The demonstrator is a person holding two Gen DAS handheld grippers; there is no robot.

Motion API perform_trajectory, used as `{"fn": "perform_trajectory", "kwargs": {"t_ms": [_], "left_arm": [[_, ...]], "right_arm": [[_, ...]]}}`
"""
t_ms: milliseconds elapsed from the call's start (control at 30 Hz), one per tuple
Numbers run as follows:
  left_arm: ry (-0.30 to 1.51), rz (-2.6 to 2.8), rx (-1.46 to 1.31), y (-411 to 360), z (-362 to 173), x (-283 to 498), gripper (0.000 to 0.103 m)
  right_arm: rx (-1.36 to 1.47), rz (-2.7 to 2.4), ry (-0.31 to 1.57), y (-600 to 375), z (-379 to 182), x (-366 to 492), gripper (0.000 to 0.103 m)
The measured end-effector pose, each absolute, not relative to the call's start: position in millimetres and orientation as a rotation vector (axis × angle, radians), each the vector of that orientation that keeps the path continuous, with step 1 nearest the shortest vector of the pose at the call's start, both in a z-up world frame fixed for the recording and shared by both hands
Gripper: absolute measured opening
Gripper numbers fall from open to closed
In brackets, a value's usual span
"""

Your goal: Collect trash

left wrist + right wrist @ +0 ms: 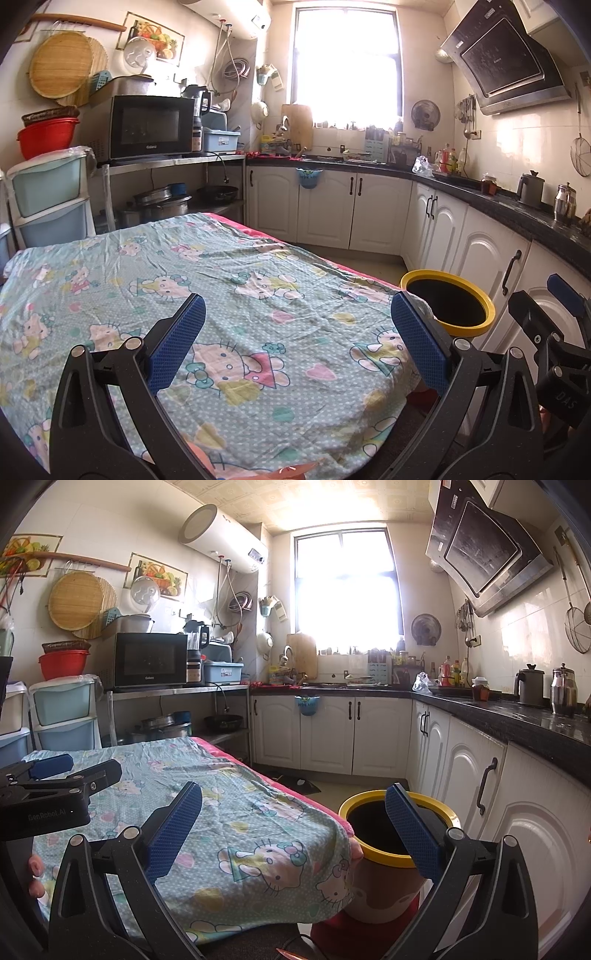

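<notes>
A yellow-rimmed trash bin (pixel 448 302) stands on the floor at the table's right edge; it also shows in the right wrist view (pixel 399 834), with a dark inside. My left gripper (pixel 295 332) is open and empty above the table with the cartoon-cat cloth (pixel 229 295). My right gripper (pixel 295 823) is open and empty, over the table's right edge (pixel 258 827) and the bin. The right gripper also shows at the right of the left wrist view (pixel 554 332); the left one at the left of the right wrist view (pixel 55 775). No loose trash shows on the cloth.
White cabinets (pixel 480 251) under a black counter (pixel 517 720) run along the right and back walls. A microwave (pixel 147 127) sits on a metal shelf at the left, with plastic drawers (pixel 48 199) beside it. A narrow strip of floor (pixel 332 782) lies between table and cabinets.
</notes>
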State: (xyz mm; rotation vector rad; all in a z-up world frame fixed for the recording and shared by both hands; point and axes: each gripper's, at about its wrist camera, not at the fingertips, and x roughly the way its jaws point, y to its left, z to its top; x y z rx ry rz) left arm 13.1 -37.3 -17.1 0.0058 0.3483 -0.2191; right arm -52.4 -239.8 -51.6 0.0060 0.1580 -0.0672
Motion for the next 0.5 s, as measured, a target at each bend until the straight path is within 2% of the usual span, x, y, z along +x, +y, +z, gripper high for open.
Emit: {"fn": "perform_trajectory", "kwargs": {"t_ms": [500], "left_arm": [[0.348,-0.217,0.007,-38.4,-15.8,11.9,0.092]], "right_arm": [[0.005,-0.067,0.157,-240.4,-51.5,-52.3,0.097]]}}
